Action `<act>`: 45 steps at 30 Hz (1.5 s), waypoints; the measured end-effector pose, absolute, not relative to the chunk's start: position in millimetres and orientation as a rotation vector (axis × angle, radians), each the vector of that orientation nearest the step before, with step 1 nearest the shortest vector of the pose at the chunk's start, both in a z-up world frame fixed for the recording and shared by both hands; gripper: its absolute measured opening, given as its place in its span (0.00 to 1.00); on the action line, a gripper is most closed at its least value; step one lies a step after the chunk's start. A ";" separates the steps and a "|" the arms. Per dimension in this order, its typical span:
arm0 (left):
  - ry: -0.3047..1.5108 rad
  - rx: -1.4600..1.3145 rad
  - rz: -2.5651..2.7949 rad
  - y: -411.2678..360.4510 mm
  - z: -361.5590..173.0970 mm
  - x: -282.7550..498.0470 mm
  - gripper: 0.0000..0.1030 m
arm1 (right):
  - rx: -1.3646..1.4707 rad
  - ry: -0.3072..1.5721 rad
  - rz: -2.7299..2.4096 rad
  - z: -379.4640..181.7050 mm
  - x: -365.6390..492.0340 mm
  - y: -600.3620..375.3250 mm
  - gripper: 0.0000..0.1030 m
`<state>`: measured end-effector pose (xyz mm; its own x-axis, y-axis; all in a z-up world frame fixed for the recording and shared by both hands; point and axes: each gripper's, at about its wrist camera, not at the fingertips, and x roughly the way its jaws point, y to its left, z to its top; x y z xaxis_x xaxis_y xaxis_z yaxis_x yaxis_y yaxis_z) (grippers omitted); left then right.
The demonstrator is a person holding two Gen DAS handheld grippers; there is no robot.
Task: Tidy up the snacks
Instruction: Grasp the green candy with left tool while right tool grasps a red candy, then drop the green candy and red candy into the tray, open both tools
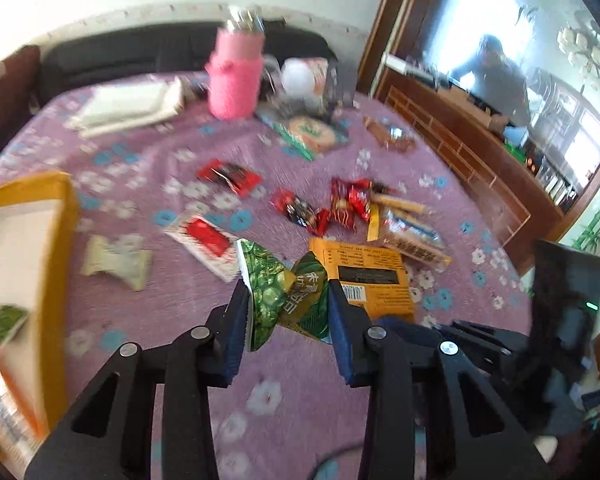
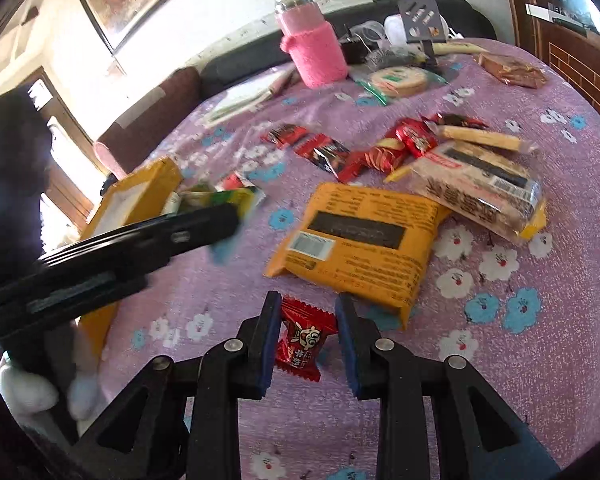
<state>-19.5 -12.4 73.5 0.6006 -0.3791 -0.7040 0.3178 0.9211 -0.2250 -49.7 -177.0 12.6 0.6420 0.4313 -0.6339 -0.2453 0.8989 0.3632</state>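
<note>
My left gripper (image 1: 288, 300) clenched a green snack bag (image 1: 278, 292) (print blurred); my right gripper (image 2: 308, 320) stood open around a red candy (image 2: 305, 336).

Both pictures were bright with daylight. In the left wrist view, a big shiny panel (image 1: 512, 60) on the right threw back white glare from windows. In the right wrist view, strong light came in at the left, and the wall (image 2: 172, 52) there looked washed out.

Both views bent like a fishbowl, with dark rounded corners. The left view was smeared all over; the pink bottle (image 1: 236, 76) and the far snacks looked fuzzy. In the right view, the left gripper (image 2: 236, 222) was a blurry dark streak, but the red candy (image 2: 304, 338) looked sharp. Shadows on the purple cloth (image 2: 540, 360) were soft and faint.
</note>
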 end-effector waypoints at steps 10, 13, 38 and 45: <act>0.707 -0.112 -0.244 83.4 113.6 -81.4 0.34 | 0.180 0.591 0.484 46.4 -83.0 -150.9 0.28; 0.701 -0.110 -0.192 118.0 116.5 -87.4 0.34 | 0.166 0.579 0.487 66.3 -90.4 -142.9 0.27; 0.895 -0.353 0.025 273.3 44.9 -5.7 0.40 | 0.078 0.930 0.668 47.3 39.6 114.5 0.37; 0.837 -0.356 0.055 264.5 70.4 -31.7 0.44 | 0.086 0.837 0.675 69.1 12.4 75.1 0.50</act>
